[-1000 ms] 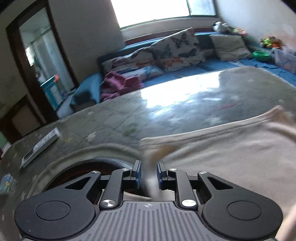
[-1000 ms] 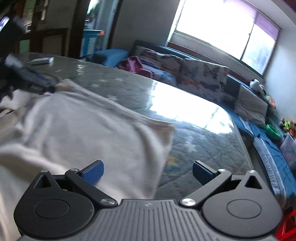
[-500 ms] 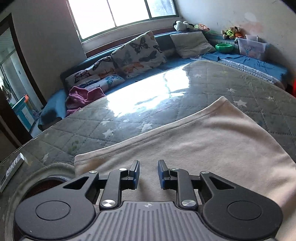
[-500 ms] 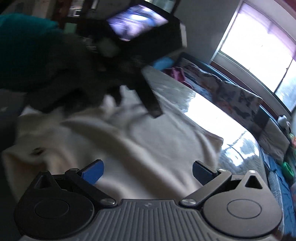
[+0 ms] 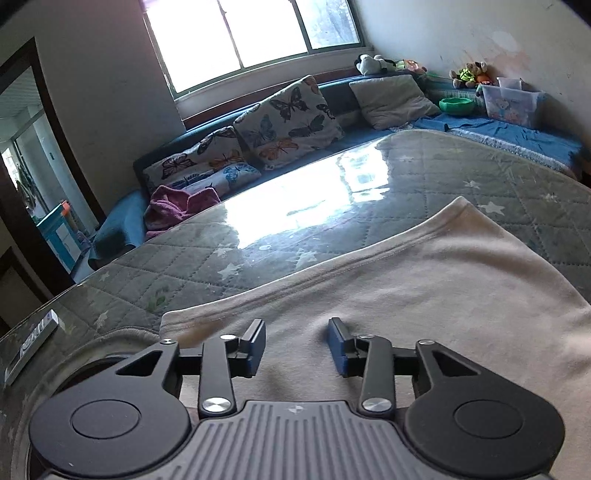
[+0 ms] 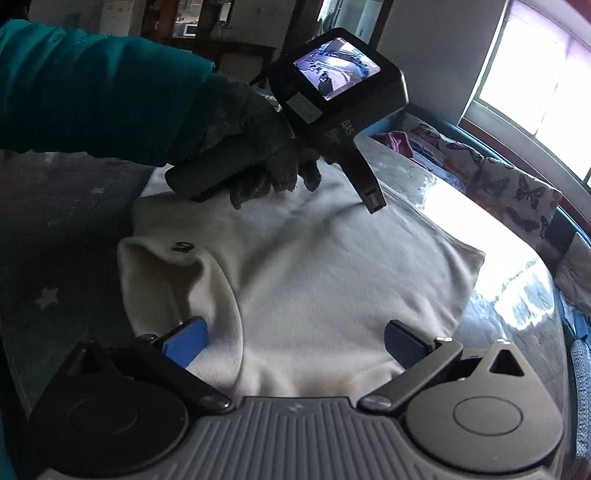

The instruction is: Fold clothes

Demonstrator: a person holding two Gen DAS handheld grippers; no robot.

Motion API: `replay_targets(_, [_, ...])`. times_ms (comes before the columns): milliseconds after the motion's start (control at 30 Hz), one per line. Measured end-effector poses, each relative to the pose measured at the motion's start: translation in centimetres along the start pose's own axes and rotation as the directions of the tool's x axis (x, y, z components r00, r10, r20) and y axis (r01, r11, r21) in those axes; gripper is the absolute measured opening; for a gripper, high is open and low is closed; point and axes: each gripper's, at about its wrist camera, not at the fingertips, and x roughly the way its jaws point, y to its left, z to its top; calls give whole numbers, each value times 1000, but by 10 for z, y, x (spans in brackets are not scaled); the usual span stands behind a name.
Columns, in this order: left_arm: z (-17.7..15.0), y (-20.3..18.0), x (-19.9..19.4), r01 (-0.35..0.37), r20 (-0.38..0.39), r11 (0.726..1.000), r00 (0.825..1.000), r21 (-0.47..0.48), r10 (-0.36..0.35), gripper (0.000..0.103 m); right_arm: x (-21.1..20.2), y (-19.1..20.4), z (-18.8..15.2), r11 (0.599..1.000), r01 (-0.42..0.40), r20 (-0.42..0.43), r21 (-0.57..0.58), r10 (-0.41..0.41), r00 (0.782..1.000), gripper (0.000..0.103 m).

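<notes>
Since the earlier frames, the left tool (image 5: 296, 345) has parted its blue-padded jaws from a near-closed pinch to a moderate gap and now grips nothing; the cream cloth lies flat beneath and between the pads. The right tool (image 6: 293, 345) remains spread wide with nothing between its jaws, now aimed across the garment toward the left unit.

Judgement: the corner carried by the left tool has been released, so one fold step appears complete and the next grasp is not yet begun.

The cream knit sweater (image 5: 406, 295) lies spread on the bed. In the right wrist view, a folded-over portion bearing a small dark logo (image 6: 181, 246) sits at the near left edge. Beyond it, a grey-gloved left hand (image 6: 255, 158) with a teal sleeve holds the left unit just above the fabric.

The grey quilted mattress with star print (image 5: 480, 177) is covered by a glossy film that reflects the window strongly. A flat white remote-like item (image 5: 33, 343) lies at its left edge.

Farther off: butterfly-print cushions (image 5: 291, 114), a crumpled pink cloth (image 5: 177, 206), a green bowl (image 5: 457, 105), soft toys and a bright window (image 5: 251, 33).
</notes>
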Motion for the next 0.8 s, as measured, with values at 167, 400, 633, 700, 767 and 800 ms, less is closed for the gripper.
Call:
replay_targets(167, [0, -1, 0, -11, 4, 1000, 1000, -6, 11, 45, -11, 0, 8, 1000, 6, 28, 0, -6, 1000, 103])
replay_targets(400, [-5, 6, 0, -29, 13, 999, 999, -44, 29, 60, 12, -6, 26, 993, 80, 73, 82, -86, 994, 103])
replay_targets(633, [-9, 18, 3, -31, 13, 992, 999, -123, 33, 79, 16, 20, 13, 1000, 14, 56, 25, -15, 998, 103])
replay_targets(700, [-9, 21, 4, -29, 7, 989, 1000, -146, 31, 82, 11, 19, 9, 999, 11, 55, 40, -13, 998, 103])
replay_targets(767, [-9, 24, 4, -26, 6, 987, 1000, -158, 28, 85, 6, 14, 6, 997, 10, 52, 77, -14, 999, 103])
replay_targets(800, [-9, 24, 4, -30, 4, 986, 1000, -162, 31, 87, 5, 11, 5, 995, 13, 54, 99, -18, 998, 103])
